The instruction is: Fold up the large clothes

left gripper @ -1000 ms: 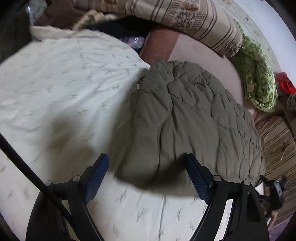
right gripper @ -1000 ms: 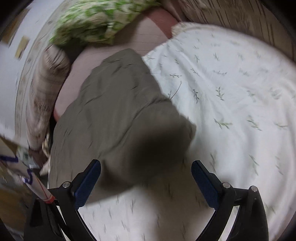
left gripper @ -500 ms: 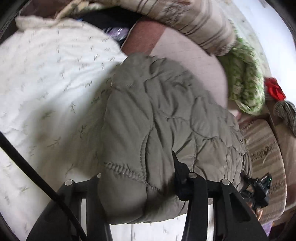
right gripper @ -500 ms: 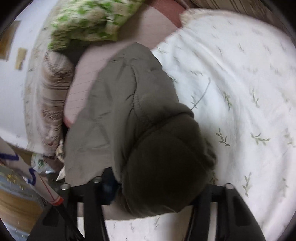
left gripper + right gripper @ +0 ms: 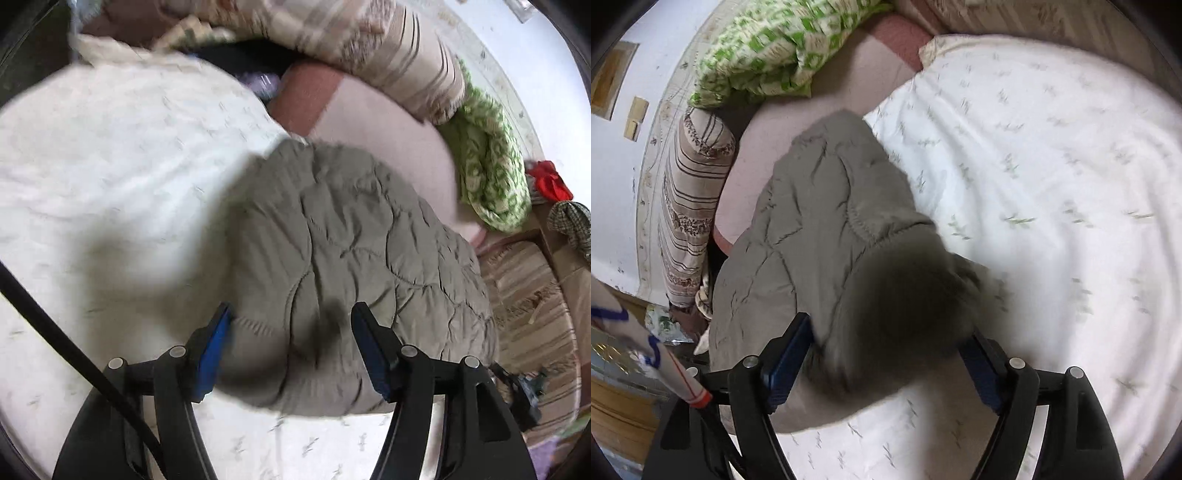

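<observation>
In the left wrist view, the left gripper [image 5: 291, 332] has its 2 fingers spread, with the near end of the olive quilted jacket [image 5: 354, 258] bulging between them, not pinched. In the right wrist view, the right gripper [image 5: 886, 354] is likewise spread around a blurred fold of the jacket [image 5: 820, 236]. The jacket is puffy, stitched and bunched, lying on the white leaf-print sheet [image 5: 1052, 184]. Only the left view shows a red cloth [image 5: 550, 181]; only the right shows a paper roll [image 5: 653, 354]. A green patterned pillow [image 5: 764, 55] lies beyond.
</observation>
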The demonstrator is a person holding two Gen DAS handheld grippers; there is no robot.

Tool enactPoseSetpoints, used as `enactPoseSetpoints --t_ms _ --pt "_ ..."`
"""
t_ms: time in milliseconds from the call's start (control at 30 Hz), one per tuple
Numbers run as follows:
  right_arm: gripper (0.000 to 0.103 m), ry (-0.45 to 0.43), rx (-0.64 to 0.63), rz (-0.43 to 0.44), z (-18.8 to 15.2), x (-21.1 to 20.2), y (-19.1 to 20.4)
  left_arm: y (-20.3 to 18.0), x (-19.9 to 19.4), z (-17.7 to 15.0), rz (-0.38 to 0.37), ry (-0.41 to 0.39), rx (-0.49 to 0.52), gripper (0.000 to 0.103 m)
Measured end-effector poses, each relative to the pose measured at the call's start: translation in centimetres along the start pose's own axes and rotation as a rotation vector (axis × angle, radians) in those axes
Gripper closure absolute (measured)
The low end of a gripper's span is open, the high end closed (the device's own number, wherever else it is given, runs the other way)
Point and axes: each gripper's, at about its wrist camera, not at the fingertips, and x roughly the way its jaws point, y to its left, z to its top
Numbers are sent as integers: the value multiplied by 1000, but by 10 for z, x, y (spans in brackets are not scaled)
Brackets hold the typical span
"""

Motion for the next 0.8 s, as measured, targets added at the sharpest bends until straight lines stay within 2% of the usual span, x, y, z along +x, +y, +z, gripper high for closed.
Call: enactPoseSetpoints --t_ms 67,200,233,267,333,400,467,600,733,800 --pt "17 -52 -44 -57 -7 -21 3 -1 -21 -5 31 -47 31 39" --pt "17 -174 -191 -222 -21 -61 27 -9 -70 -23 176 -170 128 33" --pt "17 -191 -248 -233 -26 -70 38 -16 -84 -31 249 -226 168 29" --pt "17 -197 -286 -233 -30 -72 50 -21 -90 -36 285 -258 187 27" --pt "19 -192 -382 -201 -41 -74 83 -32 -112 -52 400 -363 235 14" --pt "21 -183 -456 -167 -53 -67 115 -37 -128 -64 459 -442 251 9" --pt "24 -152 -539 -135 -66 -45 155 -38 -139 -73 448 -480 239 8" --pt "26 -67 -616 -131 -81 22 204 -30 -149 -82 386 -458 186 8" --pt "23 2 -674 -278 -79 103 227 -30 -157 -88 398 -453 205 8" --pt "21 7 -736 -339 -78 125 230 -28 -160 -94 415 -477 209 8"
